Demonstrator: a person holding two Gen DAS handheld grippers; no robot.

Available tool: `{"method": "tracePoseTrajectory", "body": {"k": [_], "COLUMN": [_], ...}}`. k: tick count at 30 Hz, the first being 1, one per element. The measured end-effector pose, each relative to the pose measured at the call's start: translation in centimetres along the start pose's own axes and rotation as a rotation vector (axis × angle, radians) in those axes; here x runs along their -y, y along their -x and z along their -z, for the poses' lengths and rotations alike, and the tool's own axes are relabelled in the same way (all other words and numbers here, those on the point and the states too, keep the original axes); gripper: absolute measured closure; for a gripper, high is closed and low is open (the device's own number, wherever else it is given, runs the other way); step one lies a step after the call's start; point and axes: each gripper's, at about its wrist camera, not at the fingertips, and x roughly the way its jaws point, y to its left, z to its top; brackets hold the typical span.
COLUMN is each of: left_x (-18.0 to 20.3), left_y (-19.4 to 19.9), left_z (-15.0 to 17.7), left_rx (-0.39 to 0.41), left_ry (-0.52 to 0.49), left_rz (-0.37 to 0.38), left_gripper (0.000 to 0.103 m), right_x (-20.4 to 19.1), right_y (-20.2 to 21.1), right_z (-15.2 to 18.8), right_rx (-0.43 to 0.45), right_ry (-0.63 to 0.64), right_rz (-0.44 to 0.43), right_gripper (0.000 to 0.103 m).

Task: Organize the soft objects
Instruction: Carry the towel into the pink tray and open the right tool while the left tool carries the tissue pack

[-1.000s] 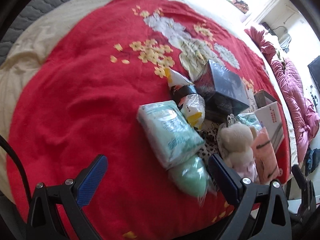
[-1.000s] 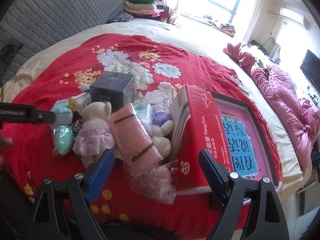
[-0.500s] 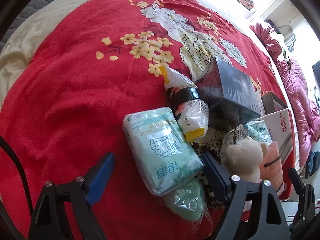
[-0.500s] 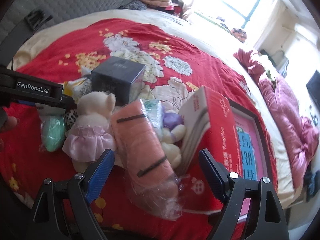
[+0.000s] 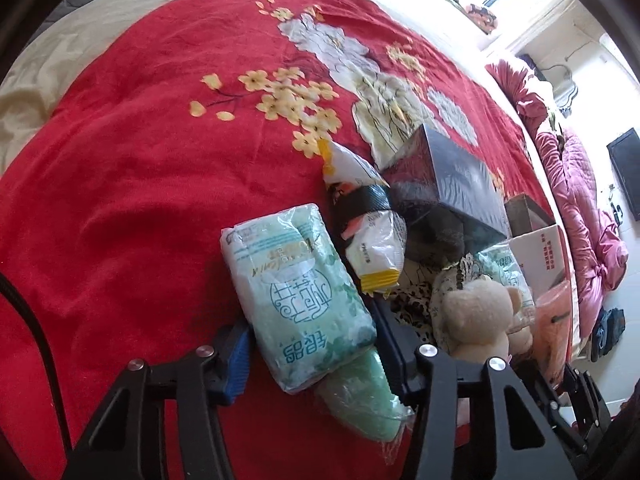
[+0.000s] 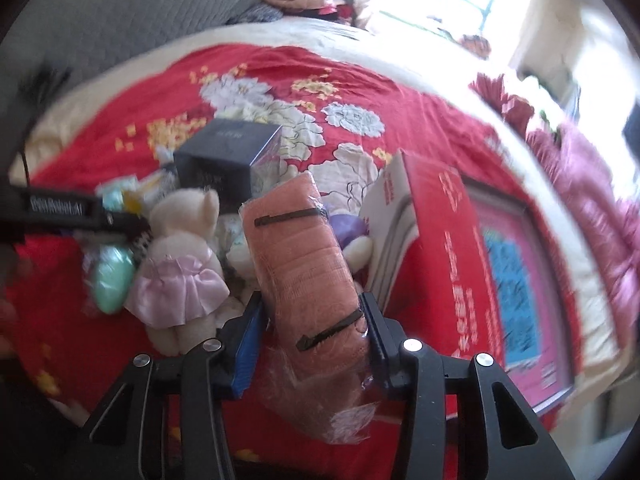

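Red floral bedspread (image 5: 120,168): left claw (image 5: 312,354) clamps tissue pack (image 5: 298,296) (Chinese print), right claw (image 6: 314,340) clamps pink towel roll (image 6: 308,272).

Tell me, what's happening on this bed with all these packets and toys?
A person is sorting soft things with two hand-held grippers. The left gripper is closed around a green tissue pack, and the right gripper is clamped on a wrapped pink towel. A teddy bear, black box and red carton sit on the red blanket.
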Motion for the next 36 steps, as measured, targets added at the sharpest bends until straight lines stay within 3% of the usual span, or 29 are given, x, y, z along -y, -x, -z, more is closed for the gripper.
{"method": "tracePoseTrajectory", "body": {"k": [6, 14, 23, 36], "left_x": [-0.6, 2.2, 9.9, 24.4], "left_y": [1.2, 5.9, 9.0, 7.6], "left_z": [0.4, 1.6, 3.6, 8.5], "left_rx": [0.041, 0.131, 0.17, 0.093], "left_ry": [0.0, -0.111, -0.27, -0.566], "left_rz": [-0.009, -0.027, 0.038, 0.105], "left_gripper": [0.051, 0.051, 0.051, 0.051], "right_x": [1.3, 1.9, 6.1, 19.2], "right_y": [2.0, 4.8, 8.2, 11.8], "right_z": [0.1, -0.1, 0.3, 5.0], "right_rx": [0.049, 0.103, 0.164, 0.19], "right_ry": [-0.094, -0.143, -0.244, -0.507], "right_rz": [-0.059, -0.092, -0.065, 0.095], "right_gripper": [0.056, 0.056, 0.056, 0.056]}}
